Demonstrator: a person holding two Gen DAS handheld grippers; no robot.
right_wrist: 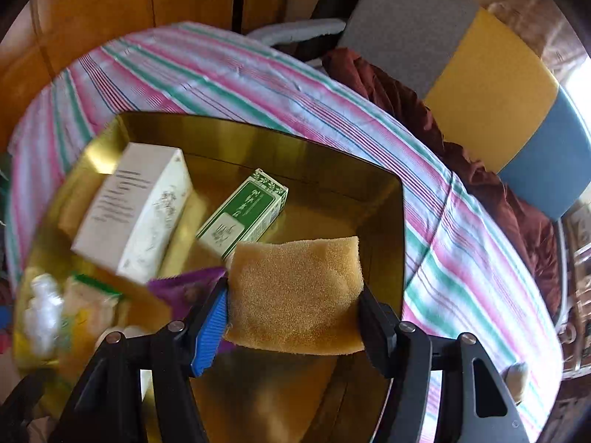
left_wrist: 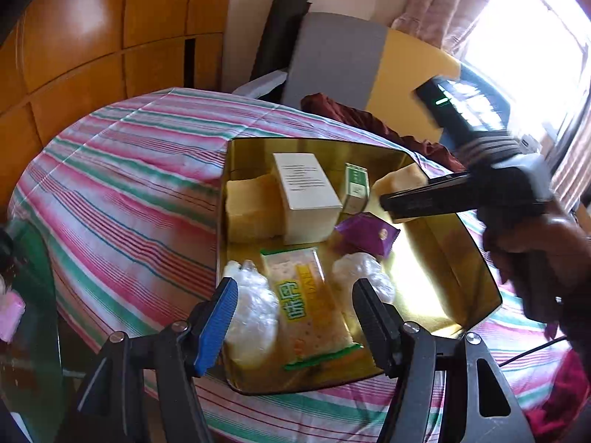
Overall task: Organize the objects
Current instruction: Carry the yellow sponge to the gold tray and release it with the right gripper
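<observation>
Currently, a gold tray [left_wrist: 461, 258] sits on a table covered with a striped cloth [left_wrist: 129, 184] in pink, green and white. Right gripper [right_wrist: 295, 317]: its jaws are clamped on a tan sponge [right_wrist: 295, 288], pads pressing both sides, and the sponge is held above the tray's near right part. In the left wrist view this gripper appears blurred at the right edge, carried by a person's hand [left_wrist: 535, 243]. Left gripper [left_wrist: 295, 310]: its jaws stand apart over the tray's near end with nothing gripped; a cracker packet [left_wrist: 306, 302] with green edges lies on the tray floor below the gap, and a crumpled clear plastic wrap [left_wrist: 255, 313] lies beside the blue-padded finger [left_wrist: 218, 317]. A second plastic wrap [left_wrist: 364, 271] lies near the other finger. Further tray contents: a white box [left_wrist: 306, 192] leaning on a yellow sponge [left_wrist: 251, 210], a green-and-white carton [right_wrist: 243, 214] lying tilted, and a purple sachet [left_wrist: 369, 234] near the centre. Beyond the table stands a chair [right_wrist: 461, 66] with grey, yellow and blue panels, with a dark red cloth [right_wrist: 406, 99] draped at its foot.
</observation>
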